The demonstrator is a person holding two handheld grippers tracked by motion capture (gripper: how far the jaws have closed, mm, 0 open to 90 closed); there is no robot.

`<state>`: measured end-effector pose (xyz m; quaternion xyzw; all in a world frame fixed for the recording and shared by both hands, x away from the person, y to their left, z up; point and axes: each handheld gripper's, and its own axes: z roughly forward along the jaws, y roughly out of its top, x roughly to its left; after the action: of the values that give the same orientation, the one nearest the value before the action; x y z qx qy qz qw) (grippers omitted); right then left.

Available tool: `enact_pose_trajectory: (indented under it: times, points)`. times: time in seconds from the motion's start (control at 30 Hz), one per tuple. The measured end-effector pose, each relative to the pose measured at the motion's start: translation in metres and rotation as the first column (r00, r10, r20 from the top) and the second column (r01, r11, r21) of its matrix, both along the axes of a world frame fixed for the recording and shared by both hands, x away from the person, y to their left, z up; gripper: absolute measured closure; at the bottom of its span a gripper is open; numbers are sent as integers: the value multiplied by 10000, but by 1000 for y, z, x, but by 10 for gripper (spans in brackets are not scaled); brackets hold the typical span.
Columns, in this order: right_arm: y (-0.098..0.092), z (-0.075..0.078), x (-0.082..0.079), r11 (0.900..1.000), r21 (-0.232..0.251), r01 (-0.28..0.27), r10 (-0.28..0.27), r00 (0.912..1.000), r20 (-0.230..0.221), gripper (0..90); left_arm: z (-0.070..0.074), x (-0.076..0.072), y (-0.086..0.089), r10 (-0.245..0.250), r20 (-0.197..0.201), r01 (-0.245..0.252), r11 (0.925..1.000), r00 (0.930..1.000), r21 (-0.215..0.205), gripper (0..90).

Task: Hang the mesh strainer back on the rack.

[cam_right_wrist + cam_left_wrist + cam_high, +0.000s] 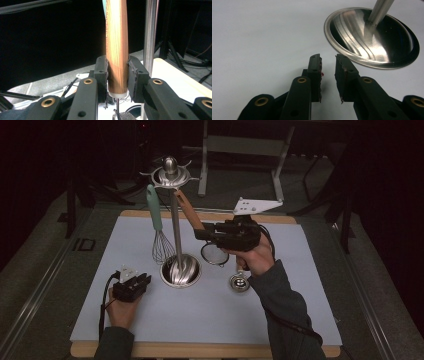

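At table centre, right gripper [202,233] clamped on strainer's wooden handle [117,50], angling top toward rack hook [171,176] for hanging; teal whisk [159,227] hangs left; left gripper [328,65] parked near, jaws apart, empty.

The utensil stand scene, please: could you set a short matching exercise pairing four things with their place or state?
Things:
1. whisk
2. strainer
3. left gripper
4. small metal cup

Places or states:
A. wooden handle clamped in the right gripper
B. open over bare table near the stand's base
C. hanging from the stand by its green handle
D. on the table beside the right hand

Pairs: 1-C, 2-A, 3-B, 4-D
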<state>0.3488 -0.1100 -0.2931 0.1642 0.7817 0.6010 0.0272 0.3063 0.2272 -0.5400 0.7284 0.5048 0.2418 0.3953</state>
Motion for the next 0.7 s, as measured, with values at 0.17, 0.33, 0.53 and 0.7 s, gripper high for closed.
enact_pose_trajectory:
  times: [0.17,0.33,0.53,0.7]
  points:
    - [2,-5,7,9990,276,-338,346,9990,-272,723,0,0,0,-2,2,2,10000,10000,-3,749]
    - [9,-9,9,9968,403,-684,708,9956,-616,730,0,0,0,-9,3,9,10000,10000,-2,747]
    - [16,-10,11,9953,382,-891,918,9929,-760,732,0,0,0,-4,3,4,10000,10000,-9,748]
    - [27,-11,13,9947,242,-1002,1018,9916,-795,734,0,0,0,-2,1,2,10000,10000,-13,748]
